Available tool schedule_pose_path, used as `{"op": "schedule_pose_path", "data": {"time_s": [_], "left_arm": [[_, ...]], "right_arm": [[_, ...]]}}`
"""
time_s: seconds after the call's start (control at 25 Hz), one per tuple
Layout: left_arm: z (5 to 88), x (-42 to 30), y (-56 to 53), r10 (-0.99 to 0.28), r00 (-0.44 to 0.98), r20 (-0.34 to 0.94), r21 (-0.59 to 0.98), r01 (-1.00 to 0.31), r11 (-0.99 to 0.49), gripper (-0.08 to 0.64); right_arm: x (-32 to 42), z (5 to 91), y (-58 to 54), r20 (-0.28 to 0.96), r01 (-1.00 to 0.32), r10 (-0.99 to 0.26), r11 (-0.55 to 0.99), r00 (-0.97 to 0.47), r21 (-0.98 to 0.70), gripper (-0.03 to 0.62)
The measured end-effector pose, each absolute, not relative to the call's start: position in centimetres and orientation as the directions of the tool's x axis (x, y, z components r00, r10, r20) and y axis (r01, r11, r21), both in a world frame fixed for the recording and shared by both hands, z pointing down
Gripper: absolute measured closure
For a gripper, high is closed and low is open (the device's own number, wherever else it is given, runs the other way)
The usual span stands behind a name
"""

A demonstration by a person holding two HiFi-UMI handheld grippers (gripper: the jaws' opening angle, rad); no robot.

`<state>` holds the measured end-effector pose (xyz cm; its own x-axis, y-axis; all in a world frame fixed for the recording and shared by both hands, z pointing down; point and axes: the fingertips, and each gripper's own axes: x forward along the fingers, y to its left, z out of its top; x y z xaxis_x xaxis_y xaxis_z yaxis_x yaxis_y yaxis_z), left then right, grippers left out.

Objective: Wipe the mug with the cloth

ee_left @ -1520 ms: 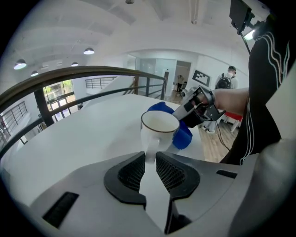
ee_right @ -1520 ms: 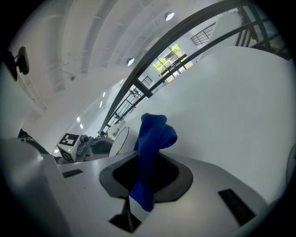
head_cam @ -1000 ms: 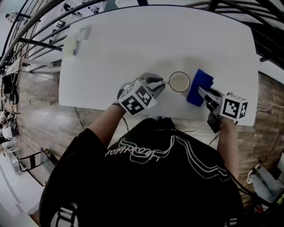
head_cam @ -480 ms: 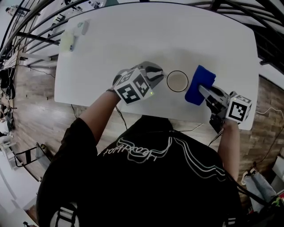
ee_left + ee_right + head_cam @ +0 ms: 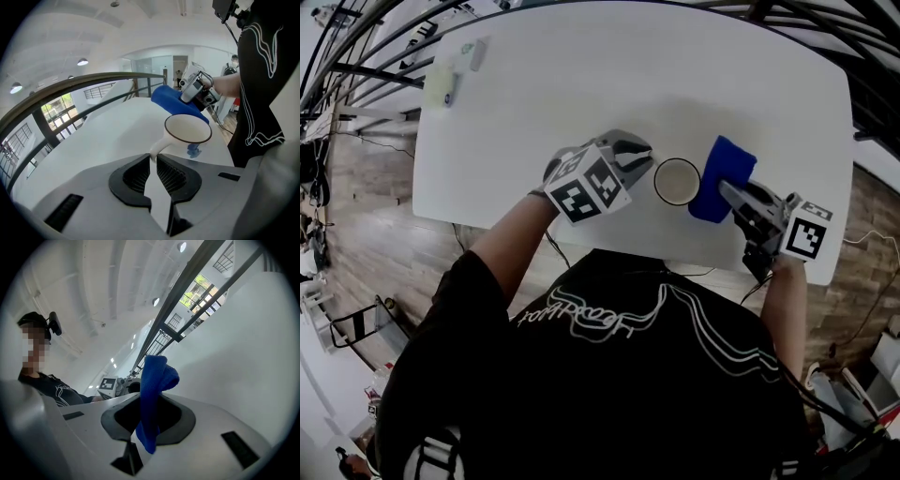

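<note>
A white mug (image 5: 677,182) with a dark rim stands near the table's front edge. In the left gripper view its handle (image 5: 156,149) runs in between the tips of my left gripper (image 5: 153,161). Those jaws have just been closing and the pads pinch the handle. My right gripper (image 5: 731,193) is shut on a folded blue cloth (image 5: 723,176), which is lifted just right of the mug, at its rim. The cloth (image 5: 154,390) sticks up from between the jaws in the right gripper view. From the left gripper view the cloth (image 5: 171,99) hangs over the mug's far side.
The white table (image 5: 581,84) stretches away beyond the mug. A pale small object (image 5: 442,89) and another small item (image 5: 472,52) lie at its far left corner. Dark railings (image 5: 356,56) run past the table's left end, over wooden floor.
My left gripper has slid right up to the mug and its jaws have narrowed on the handle. The right gripper has brought the blue cloth closer to the mug's rim.
</note>
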<state>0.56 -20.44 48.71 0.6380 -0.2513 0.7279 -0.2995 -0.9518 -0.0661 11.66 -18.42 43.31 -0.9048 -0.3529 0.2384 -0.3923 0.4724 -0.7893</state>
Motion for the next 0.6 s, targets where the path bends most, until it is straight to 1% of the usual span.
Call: {"op": "schedule_pose_path", "data": {"time_s": [0.24,0.44,0.6], "left_arm": [[48.6,0.5,-20.5,-0.266,0.644,0.717,-0.053,-0.330,-0.943,0.509],[48.7,0.6,-20.7,-0.299,0.657,0.691,-0.022,-0.395,-0.918,0.511],[48.7,0.5,-21.1,-0.306,0.663,0.683,-0.012,-0.409,-0.913,0.514]], "right_arm": [[10.6,44.5,-18.6,0.287,-0.420,-0.330,0.466,-0.899,-0.779,0.531],[9.7,46.6,-18.2,0.391,-0.493,-0.302,0.471,-0.869,-0.731,0.531],[8.9,48.3,-18.2,0.490,-0.557,-0.270,0.472,-0.829,-0.683,0.531]]}}
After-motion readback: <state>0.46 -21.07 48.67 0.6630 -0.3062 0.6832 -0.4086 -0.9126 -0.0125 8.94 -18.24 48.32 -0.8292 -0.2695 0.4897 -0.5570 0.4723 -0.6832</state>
